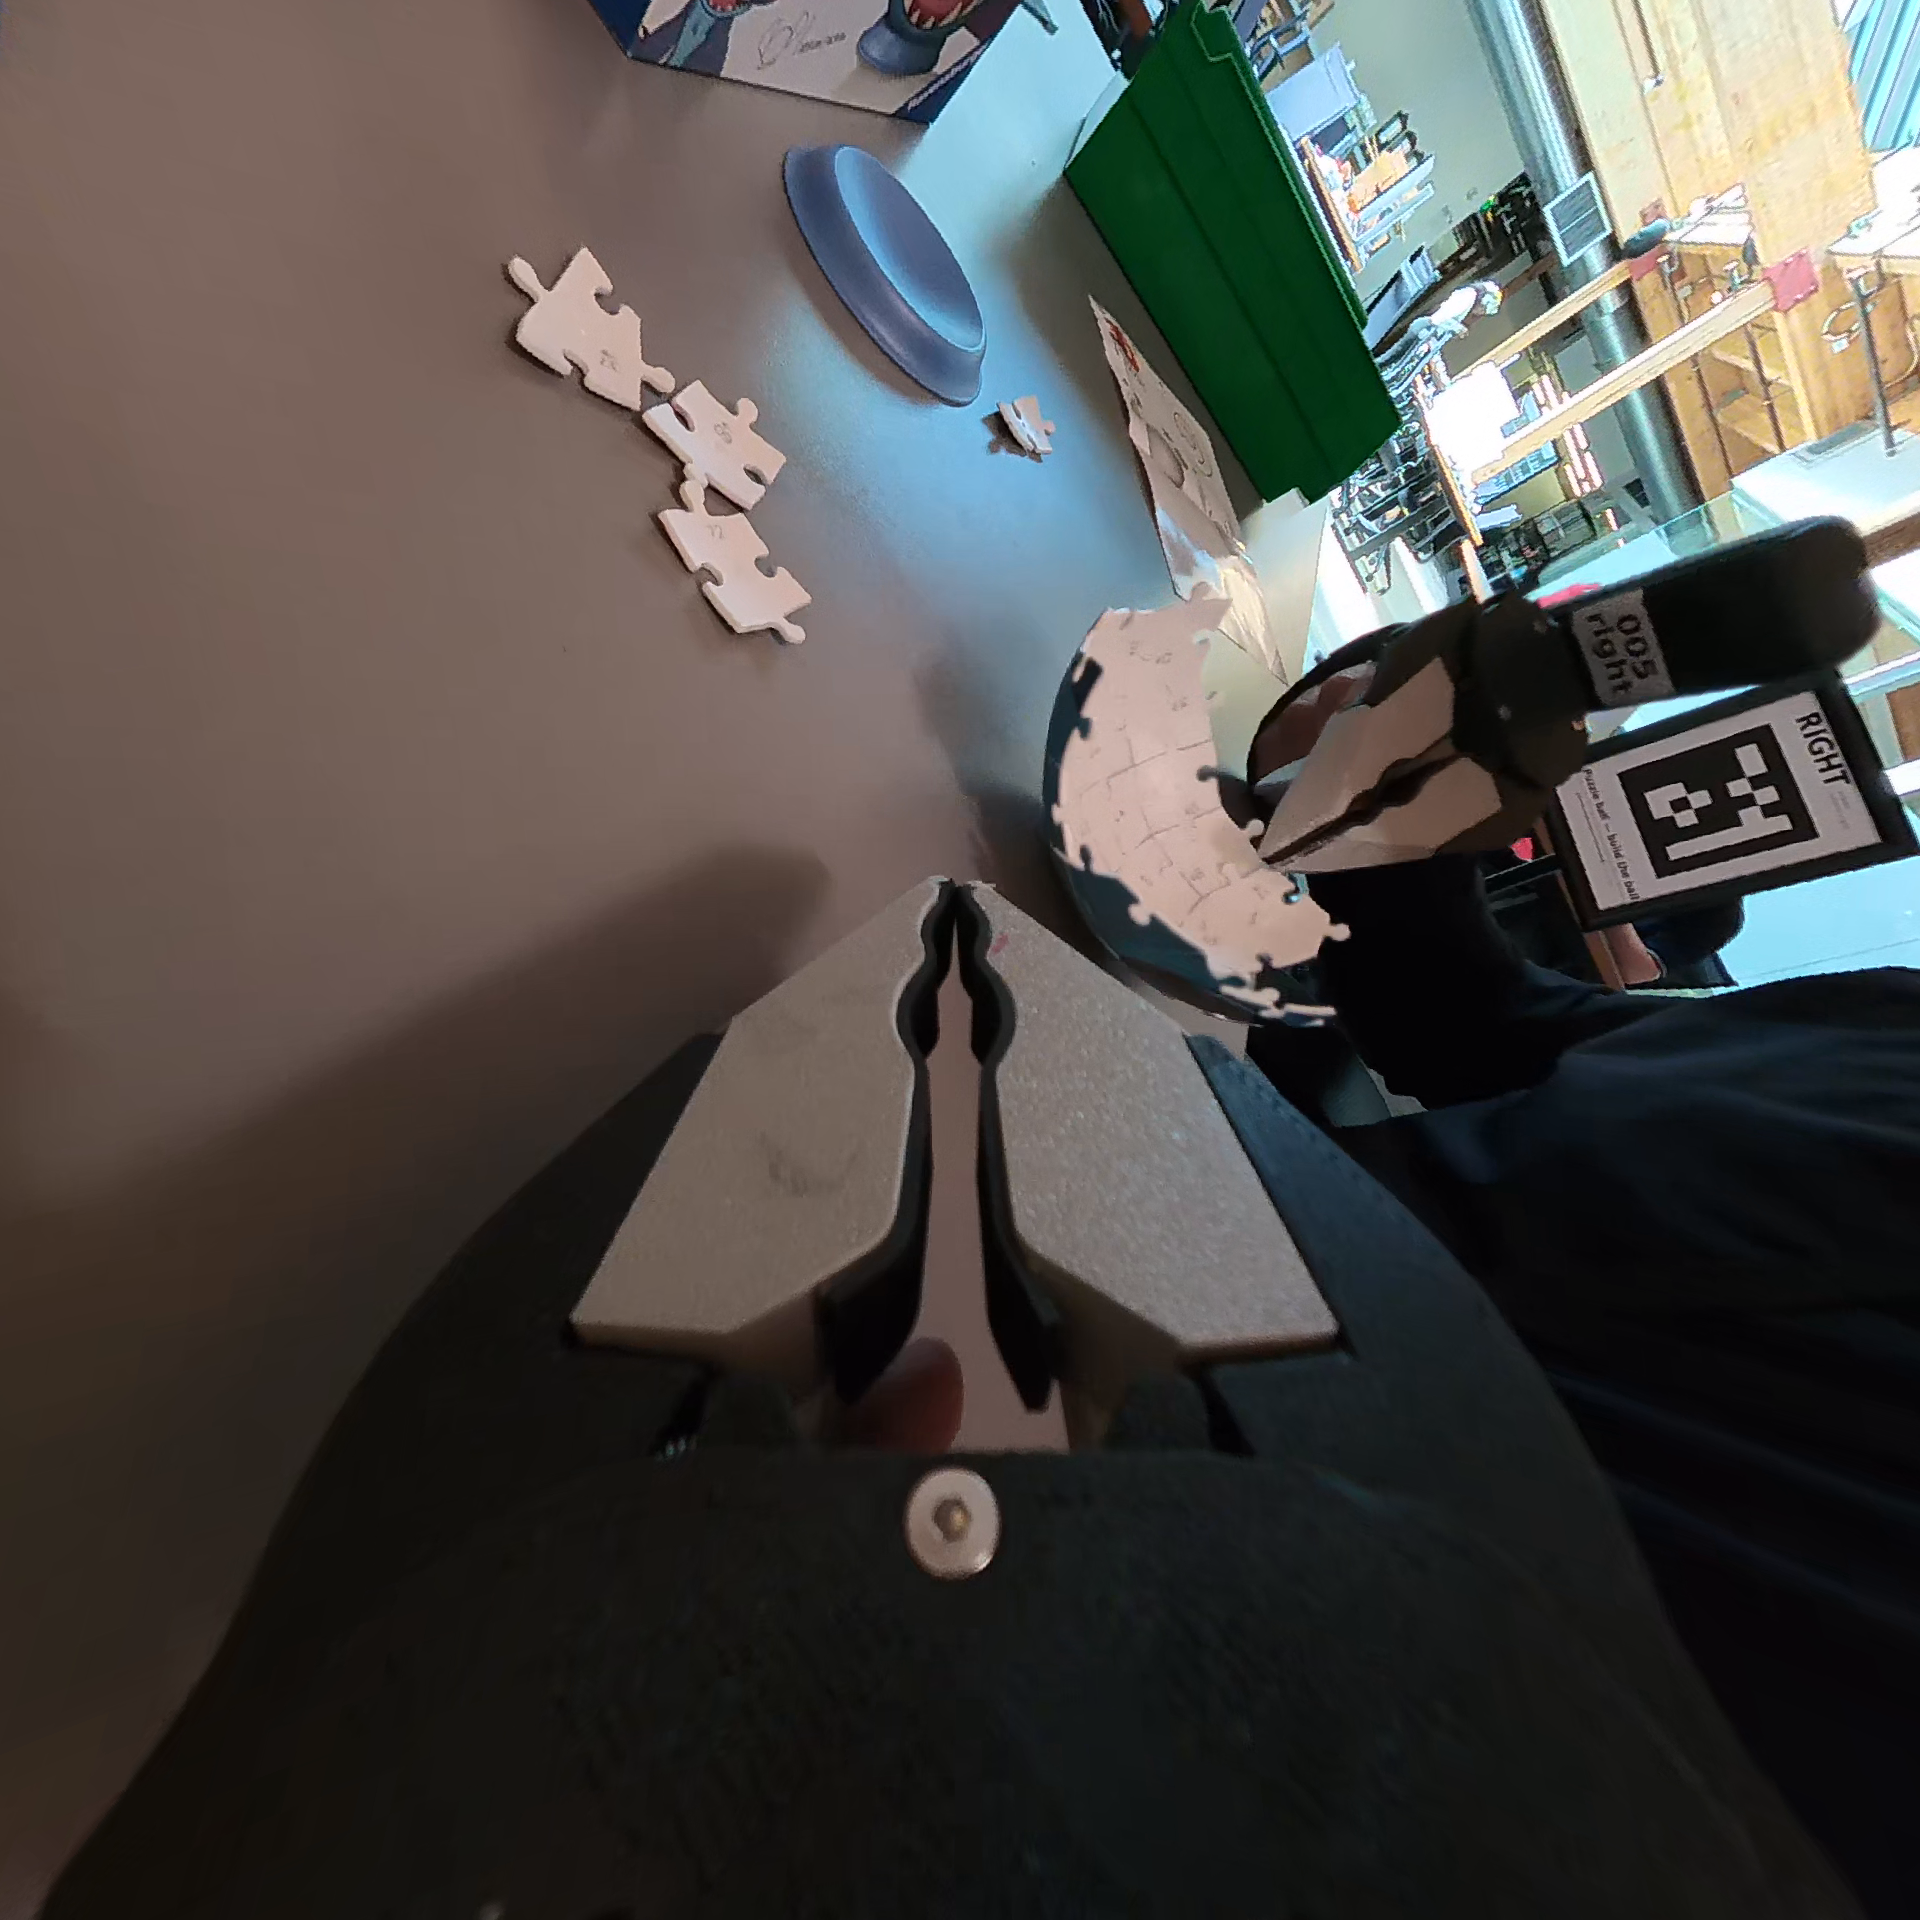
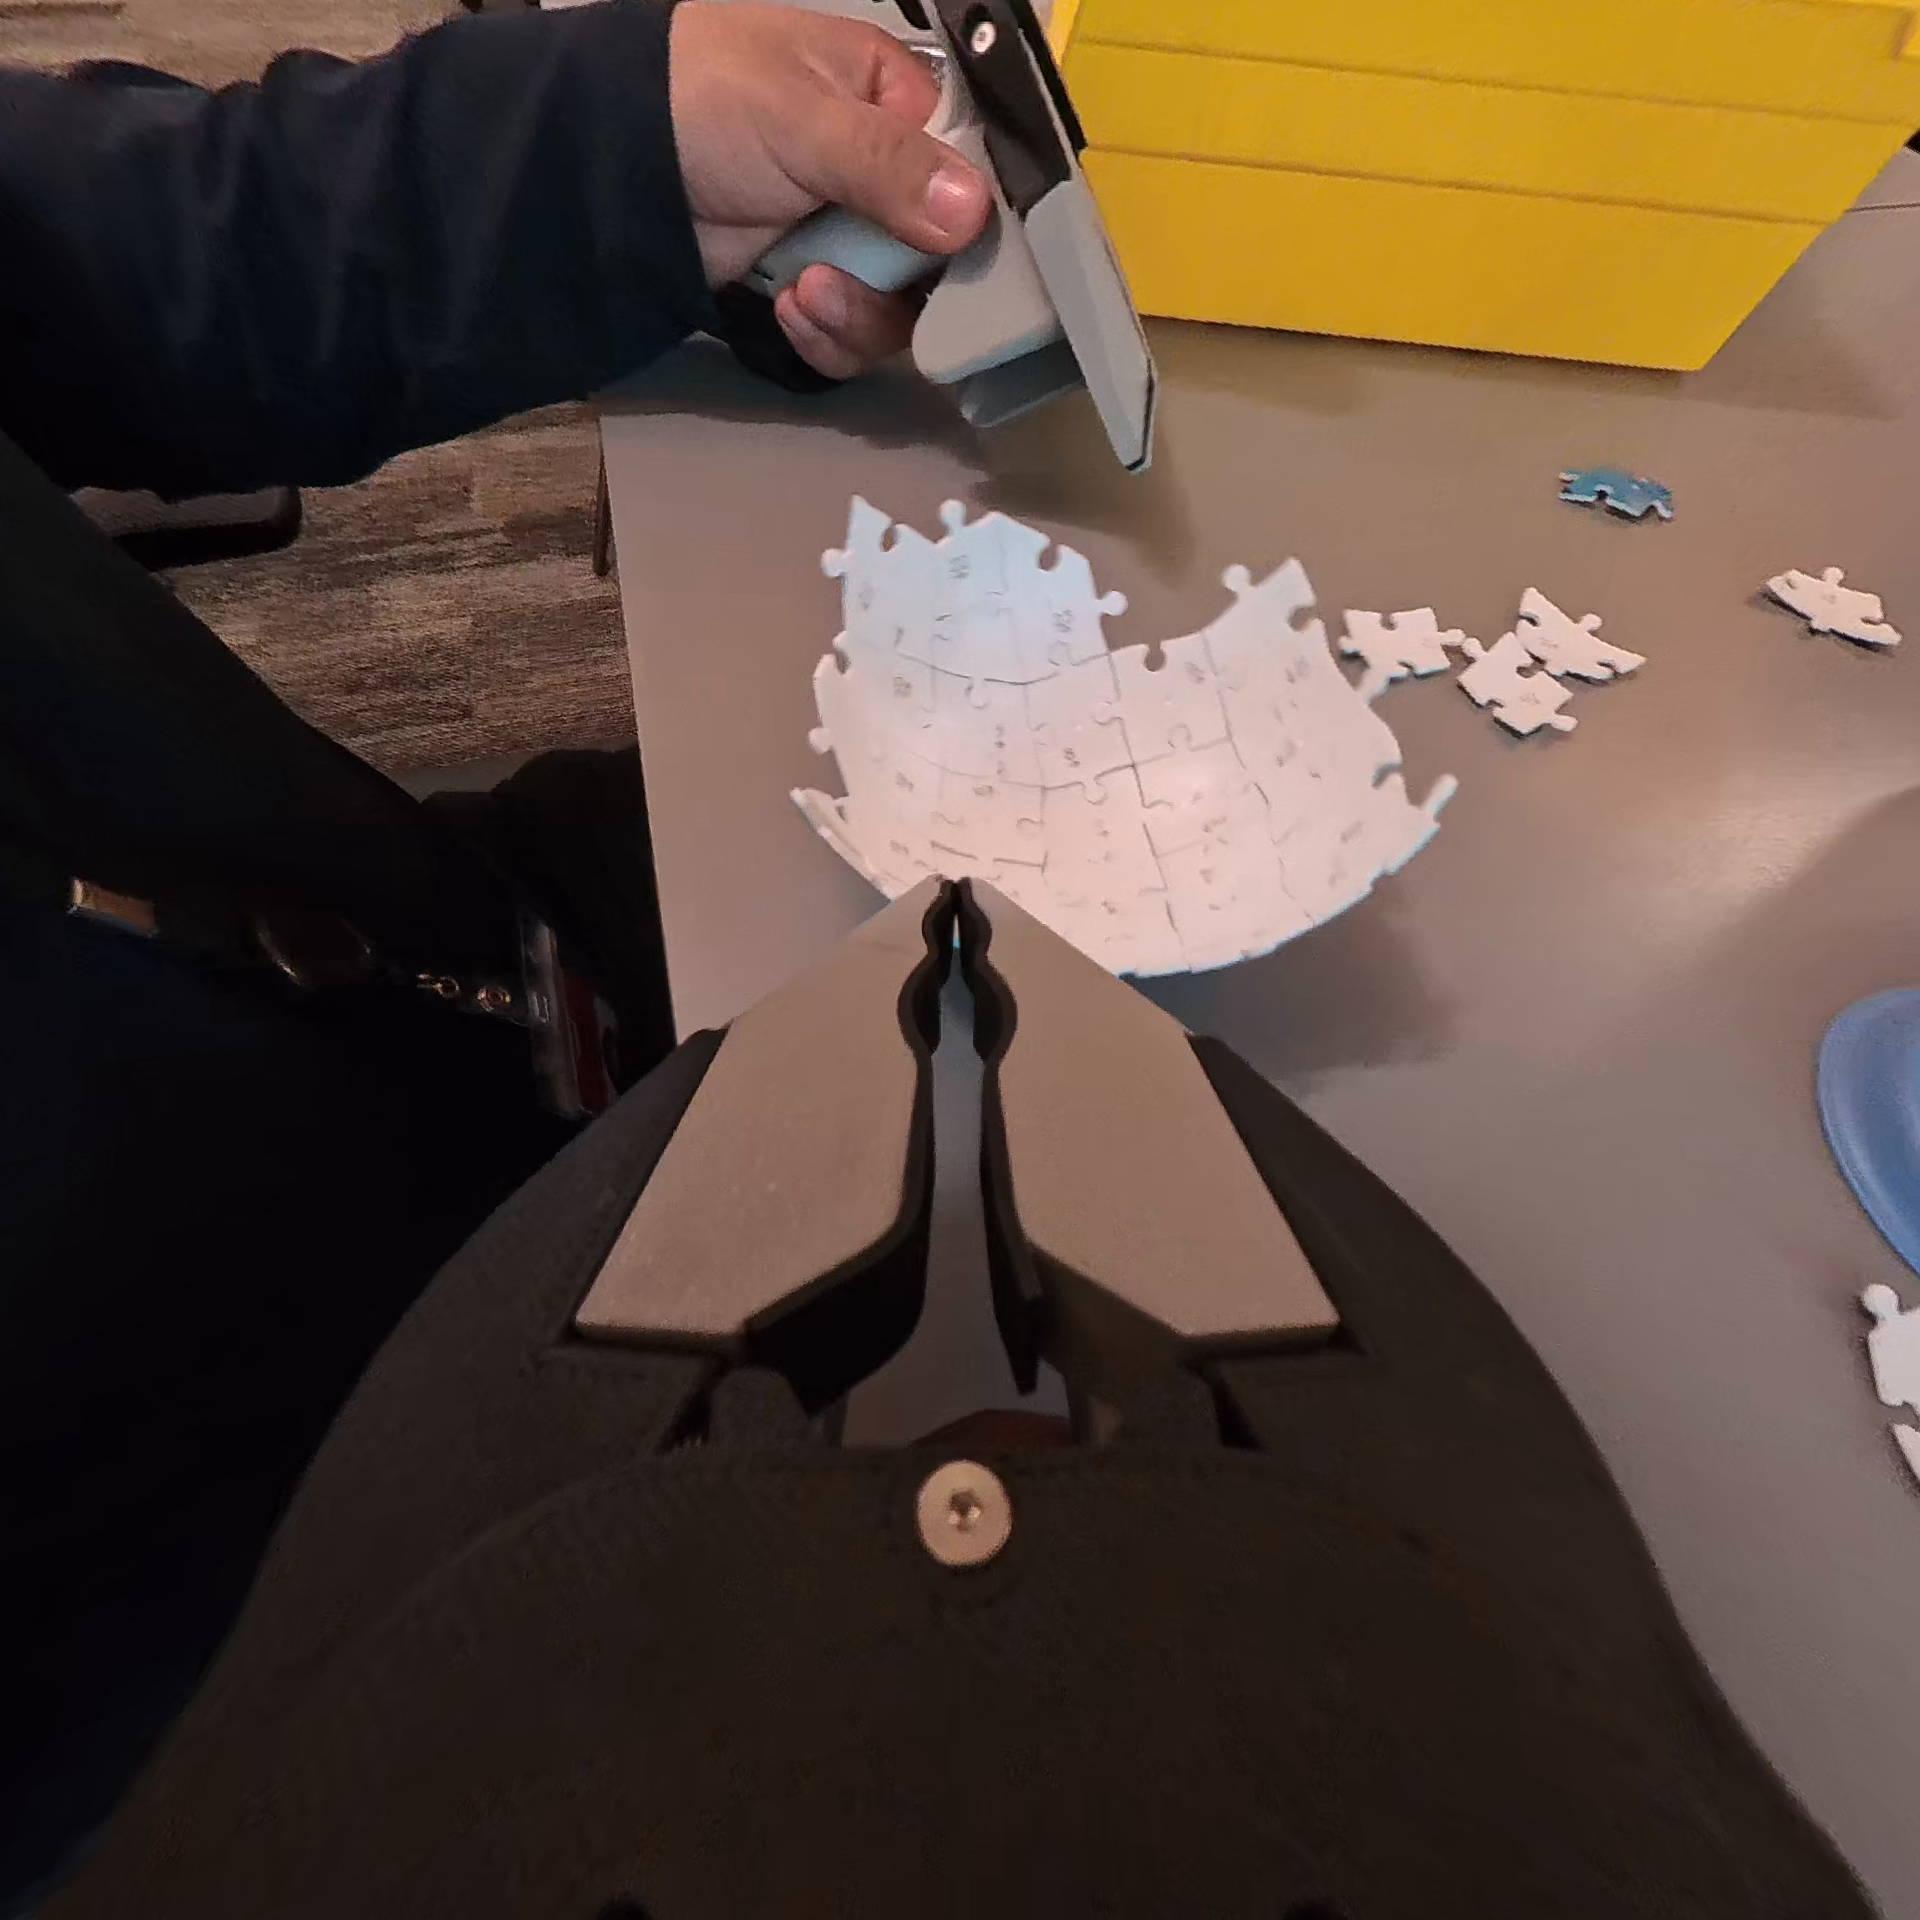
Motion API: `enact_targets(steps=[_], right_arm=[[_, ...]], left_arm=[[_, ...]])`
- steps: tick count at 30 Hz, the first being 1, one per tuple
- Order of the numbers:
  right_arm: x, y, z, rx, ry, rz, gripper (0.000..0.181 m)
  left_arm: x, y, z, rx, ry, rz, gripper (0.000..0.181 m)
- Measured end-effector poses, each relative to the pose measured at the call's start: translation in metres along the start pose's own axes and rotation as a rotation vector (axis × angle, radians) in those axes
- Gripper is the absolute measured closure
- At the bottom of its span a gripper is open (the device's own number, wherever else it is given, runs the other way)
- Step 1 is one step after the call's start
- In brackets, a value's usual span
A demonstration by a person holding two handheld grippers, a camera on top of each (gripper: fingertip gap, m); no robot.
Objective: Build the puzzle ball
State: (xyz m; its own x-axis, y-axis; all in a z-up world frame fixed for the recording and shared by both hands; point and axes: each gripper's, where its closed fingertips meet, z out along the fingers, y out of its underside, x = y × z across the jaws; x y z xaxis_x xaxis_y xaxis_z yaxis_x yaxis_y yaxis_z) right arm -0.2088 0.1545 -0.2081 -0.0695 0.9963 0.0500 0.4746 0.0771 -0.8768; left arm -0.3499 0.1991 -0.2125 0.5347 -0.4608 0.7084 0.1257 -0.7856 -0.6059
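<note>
**A:** Looking at the right gripper [image 2: 957,885] first: fingers pressed together on the near rim of the puzzle ball shell [image 2: 1122,769], pinching its edge. Left wrist view agrees, tips [image 1: 1273,850] closed on the rim.

**B:** And the shell itself?

**A:** Half-built bowl, white inner side w/ small printed marks facing up, dark outer side underneath. Sits near the table [image 2: 1455,1039] edge closest to the person, jagged tabs all round the rim. Whether it's fully resting or lifted a bit, can't tell.

**B:** Left gripper [image 1: 958,889]?

**A:** Fingers together; a tiny white sliver shows at the tips, but can't tell if it's a held piece. In the right wrist view it hangs above the table beyond the shell, pointing down, apart from it, w/ a hand [image 2: 821,156] wrapped round the grip.

**B:** Loose pcs?

**A:** Three white loose pieces [image 1: 665,436] clustered together, face-down, just beside the shell's far side. One small piece [image 1: 1023,424] further off by the blue stand [image 1: 883,281]. A blue face-up piece [image 2: 1616,490] lies near the yellow box [image 2: 1455,208].

**B:** Anything else?

**A:** Green bin [image 1: 1226,239] at the table's far side in the left view, printed puzzle box [image 1: 810,52] at the back, and a paper sheet [image 1: 1174,447] next to the bin.
</note>
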Motion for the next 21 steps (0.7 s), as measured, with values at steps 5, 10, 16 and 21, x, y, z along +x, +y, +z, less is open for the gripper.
enact_targets(steps=[5,10,16,21], right_arm=[[-0.0103,-0.0033,0.0024,0.005,-0.03,-0.024,0.181],[-0.0039,-0.004,0.0003,0.018,-0.028,0.001,0.181],[-0.0035,-0.0053,0.0009,0.027,-0.028,-0.002,0.181],[-0.0037,-0.0055,0.0011,0.031,-0.033,0.006,0.181]], left_arm=[[-0.0018,-0.0012,0.0002,0.003,-0.009,0.003,0.181],[-0.0043,-0.0022,0.001,0.003,-0.024,0.007,0.181],[-0.0069,-0.0029,0.0014,0.005,-0.037,0.014,0.181],[-0.0098,-0.0034,0.0025,-0.006,-0.053,0.022,0.181]])
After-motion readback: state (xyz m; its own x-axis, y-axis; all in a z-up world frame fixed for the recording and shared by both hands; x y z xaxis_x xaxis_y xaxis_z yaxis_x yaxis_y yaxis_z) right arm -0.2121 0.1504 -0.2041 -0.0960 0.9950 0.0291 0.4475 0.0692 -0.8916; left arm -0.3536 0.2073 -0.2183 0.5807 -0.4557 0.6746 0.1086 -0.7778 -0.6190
